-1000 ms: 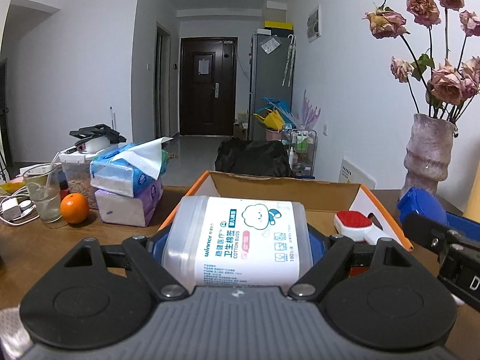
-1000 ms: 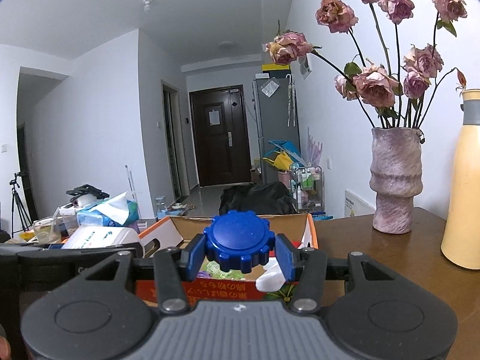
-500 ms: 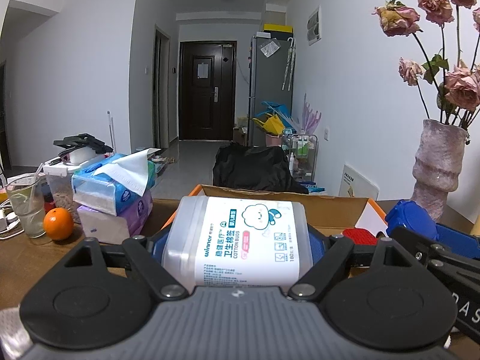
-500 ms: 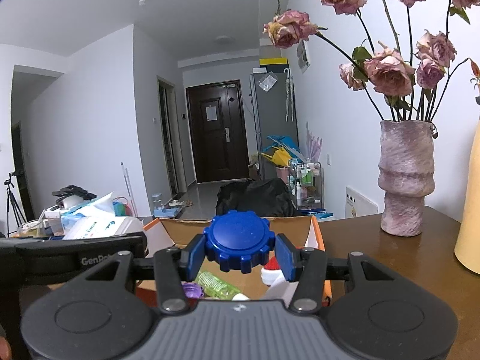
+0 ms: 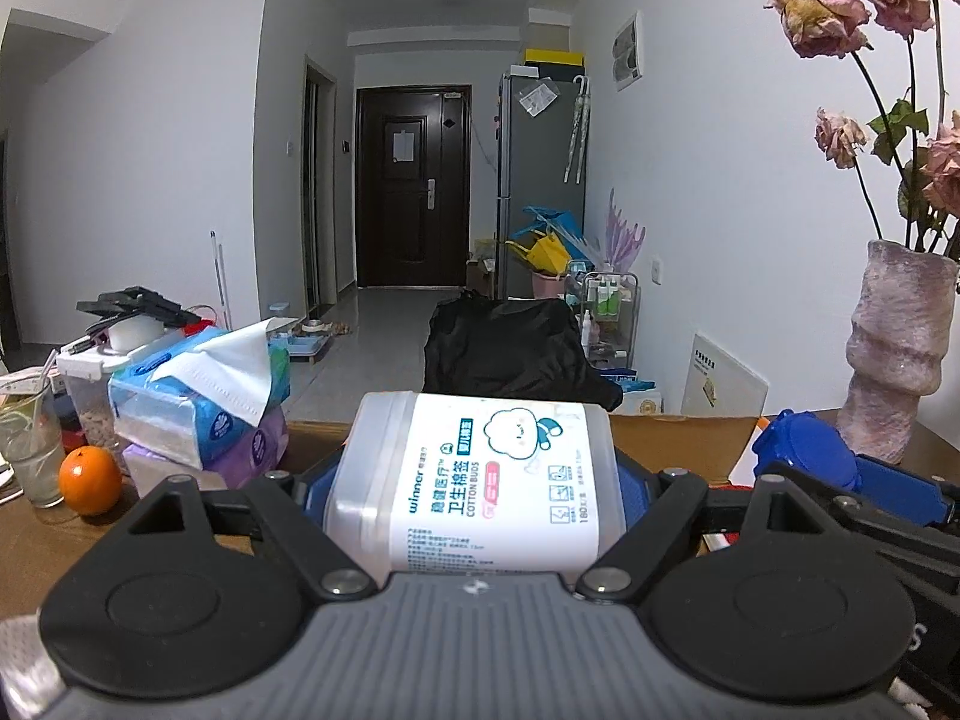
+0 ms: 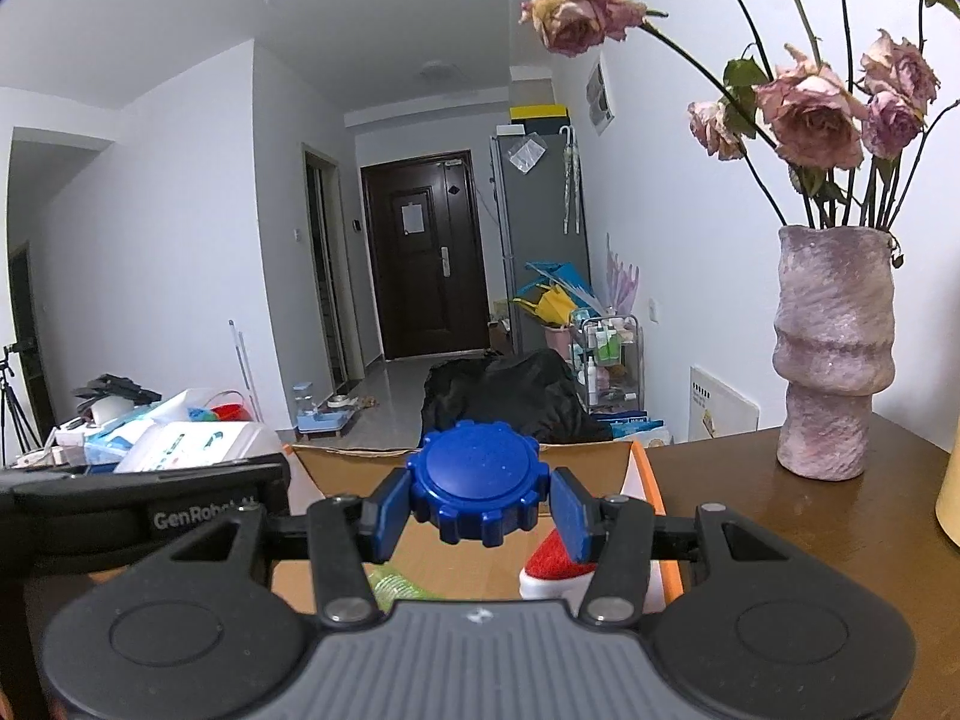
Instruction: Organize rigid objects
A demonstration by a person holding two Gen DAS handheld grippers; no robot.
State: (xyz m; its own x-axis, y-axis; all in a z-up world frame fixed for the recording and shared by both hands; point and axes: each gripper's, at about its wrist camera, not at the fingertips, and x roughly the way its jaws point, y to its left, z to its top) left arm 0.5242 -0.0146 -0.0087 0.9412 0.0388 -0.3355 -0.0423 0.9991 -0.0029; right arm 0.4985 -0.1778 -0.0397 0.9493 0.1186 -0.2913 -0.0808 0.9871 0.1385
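My left gripper (image 5: 474,480) is shut on a clear cotton bud box (image 5: 480,480) with a white label, held above the near edge of an open cardboard box (image 5: 678,438). My right gripper (image 6: 480,510) is shut on a blue ridged round cap (image 6: 480,492), held over the same cardboard box (image 6: 642,468). The cap also shows in the left wrist view (image 5: 804,450), and the cotton bud box in the right wrist view (image 6: 198,444). Inside the box lie a red and white brush (image 6: 552,564) and a green item (image 6: 390,582).
A pink vase (image 6: 834,360) of dried roses stands on the brown table (image 6: 810,528) to the right. Stacked tissue packs (image 5: 204,414), an orange (image 5: 90,480), a glass (image 5: 27,438) and a food container (image 5: 90,378) sit at the left.
Both grippers have moved forward and lower over the cardboard box, still holding their objects. The vase looks nearer and the box interior shows more in the right wrist view.
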